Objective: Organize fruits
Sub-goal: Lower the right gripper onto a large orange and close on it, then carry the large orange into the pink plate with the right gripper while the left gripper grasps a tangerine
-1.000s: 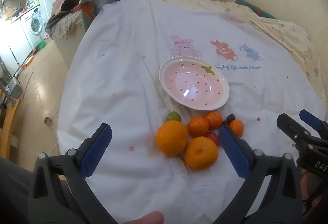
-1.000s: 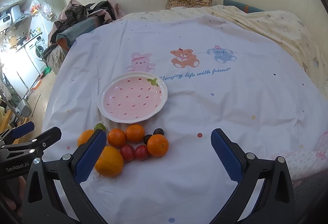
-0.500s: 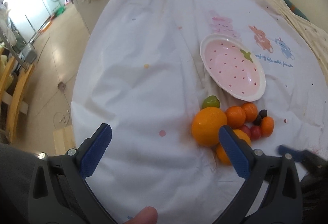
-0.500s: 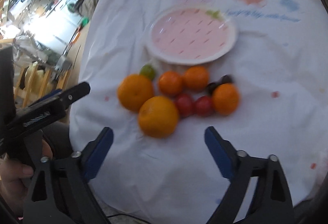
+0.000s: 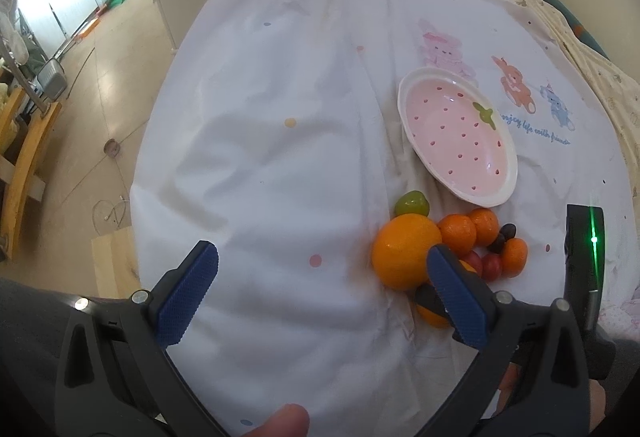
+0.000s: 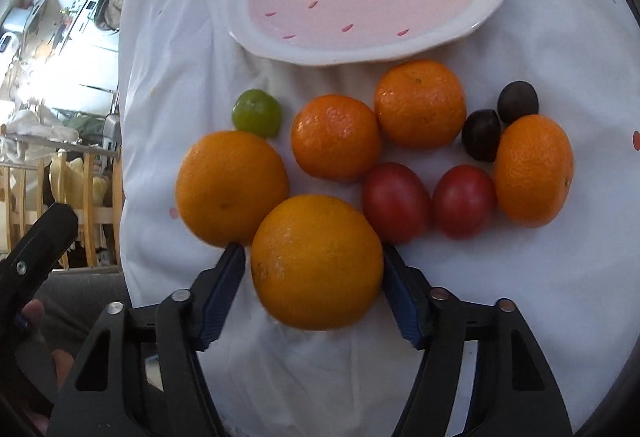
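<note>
So the big orange [image 6: 318, 263] nearest the camera is now sitting right between the right gripper [image 6: 314, 293] pads, blue faces hugging both sides of it. Looks clamped, or as good as, though it's still resting on the white sheet [image 6: 500, 297] and not lifted. Half a second ago that gripper was hanging back with its fingers spread wide and the whole pile ahead of it, so it's dropped in and closed down fast. My read: first pick of the job is basically underway.

Around it, nothing else has budged. A second big orange [image 6: 232, 189] touches it on the left, two red plum-looking fruits [image 6: 396, 202] sit to the right, three mandarins [image 6: 335, 138] behind, two small dark ones [image 6: 481, 135] and a little green one [image 6: 257, 113] at the edges. The pink strawberry plate [image 6: 360, 55] is just beyond the pile and has no fruit in it.

The left gripper [image 5: 320, 291] has swung off to the side: a second back it had the pile framed between its fingers, now it's wide open over bare sheet, holding nothing, with the fruit off by its right finger.

Plate's the obvious drop spot, I'd guess. Watch the neighbour orange rolling when this one lifts.
</note>
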{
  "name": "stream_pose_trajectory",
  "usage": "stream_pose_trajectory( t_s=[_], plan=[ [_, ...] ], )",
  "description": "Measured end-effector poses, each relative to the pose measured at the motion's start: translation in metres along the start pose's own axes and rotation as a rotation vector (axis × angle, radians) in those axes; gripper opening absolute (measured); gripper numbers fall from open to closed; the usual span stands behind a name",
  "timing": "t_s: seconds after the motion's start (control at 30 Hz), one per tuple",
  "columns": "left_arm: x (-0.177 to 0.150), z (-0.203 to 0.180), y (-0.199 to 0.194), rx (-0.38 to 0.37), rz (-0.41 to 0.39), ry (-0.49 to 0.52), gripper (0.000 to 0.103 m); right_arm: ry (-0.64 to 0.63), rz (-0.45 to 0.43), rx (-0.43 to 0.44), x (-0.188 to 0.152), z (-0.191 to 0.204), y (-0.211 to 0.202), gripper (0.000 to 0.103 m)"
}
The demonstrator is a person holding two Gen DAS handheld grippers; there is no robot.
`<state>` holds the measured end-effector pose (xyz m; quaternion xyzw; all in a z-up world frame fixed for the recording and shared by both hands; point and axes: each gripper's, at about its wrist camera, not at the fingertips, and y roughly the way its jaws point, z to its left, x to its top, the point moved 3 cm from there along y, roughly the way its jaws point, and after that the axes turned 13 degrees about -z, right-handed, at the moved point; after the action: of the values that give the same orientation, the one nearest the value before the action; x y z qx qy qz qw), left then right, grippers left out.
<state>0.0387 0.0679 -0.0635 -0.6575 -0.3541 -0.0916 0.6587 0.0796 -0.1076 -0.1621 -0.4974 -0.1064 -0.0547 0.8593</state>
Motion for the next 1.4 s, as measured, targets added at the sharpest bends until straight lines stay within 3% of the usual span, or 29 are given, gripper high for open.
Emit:
stream_pose_trajectory(
  t_s=[0.27,0.53,0.77,0.97,1.07,1.2,1.3,1.4],
  plan=[
    [-0.002,-0.003,0.0,0.005,0.004,0.016,0.103,0.038,-0.003,0.053,0.0,-0.012,-0.022,0.062],
    [-0.011,-0.008,0.007,0.011,0.034,0.037,0.103,0.026,-0.125,0.054,0.015,-0.029,-0.09,0.062],
    [-0.019,-0.051,0.018,-0.05,0.108,0.192,0.103,0.096,-0.221,0.056,0.024,-0.061,-0.114,0.062],
    [-0.023,-0.078,0.046,-0.035,0.164,0.293,0.102,0.127,-0.289,0.074,0.031,-0.062,-0.125,0.062],
    [-0.027,-0.086,0.062,-0.029,0.216,0.311,0.094,0.135,-0.28,0.077,0.032,-0.065,-0.124,0.062],
    [-0.025,-0.097,0.071,-0.013,0.193,0.362,0.089,0.149,-0.275,0.083,0.034,-0.069,-0.124,0.062],
    [-0.026,-0.1,0.08,-0.012,0.218,0.367,0.089,0.148,-0.281,0.093,0.035,-0.067,-0.126,0.062],
    [-0.025,-0.1,0.086,0.002,0.215,0.377,0.079,0.134,-0.281,0.098,0.037,-0.063,-0.124,0.062]
  ],
)
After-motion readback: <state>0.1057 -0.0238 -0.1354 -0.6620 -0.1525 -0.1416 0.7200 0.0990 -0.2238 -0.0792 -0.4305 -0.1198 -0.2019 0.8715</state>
